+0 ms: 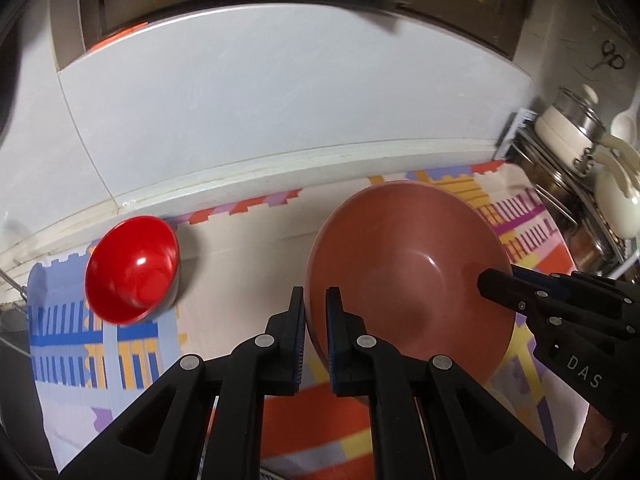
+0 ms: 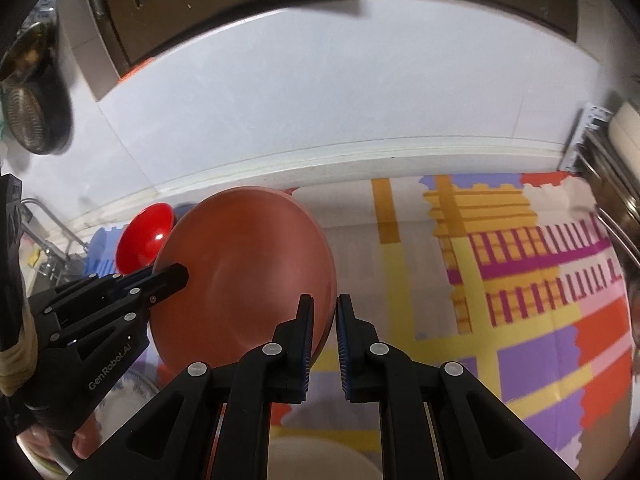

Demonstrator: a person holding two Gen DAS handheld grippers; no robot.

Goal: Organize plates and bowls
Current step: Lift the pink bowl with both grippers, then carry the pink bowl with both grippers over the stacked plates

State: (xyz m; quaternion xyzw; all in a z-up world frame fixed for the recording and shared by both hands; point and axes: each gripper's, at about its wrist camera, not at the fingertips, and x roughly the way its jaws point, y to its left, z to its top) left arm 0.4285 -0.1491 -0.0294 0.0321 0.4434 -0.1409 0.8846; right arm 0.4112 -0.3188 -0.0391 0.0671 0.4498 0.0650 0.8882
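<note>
A large brown-red bowl (image 1: pixel 400 260) (image 2: pixel 248 264) hangs above the patterned mat (image 1: pixel 100 344) (image 2: pixel 520 280), held from both sides. My left gripper (image 1: pixel 315 304) is shut on its left rim, one pad inside and one outside. My right gripper (image 2: pixel 323 308) is shut on the opposite rim. Each gripper also shows in the other's view: the right gripper (image 1: pixel 496 280) at the bowl's right edge, the left gripper (image 2: pixel 176 276) at its left edge. A small glossy red bowl (image 1: pixel 132 270) (image 2: pixel 146 238) sits on the mat by the wall, left of the big bowl.
A wire rack with steel pots and cream ladles (image 1: pixel 580 140) stands at the right end of the counter. A white tiled wall (image 1: pixel 280 100) runs behind the mat. A blue-patterned plate (image 2: pixel 128 392) and a cream dish (image 2: pixel 320 452) lie below the grippers. A strainer (image 2: pixel 28 120) hangs at left.
</note>
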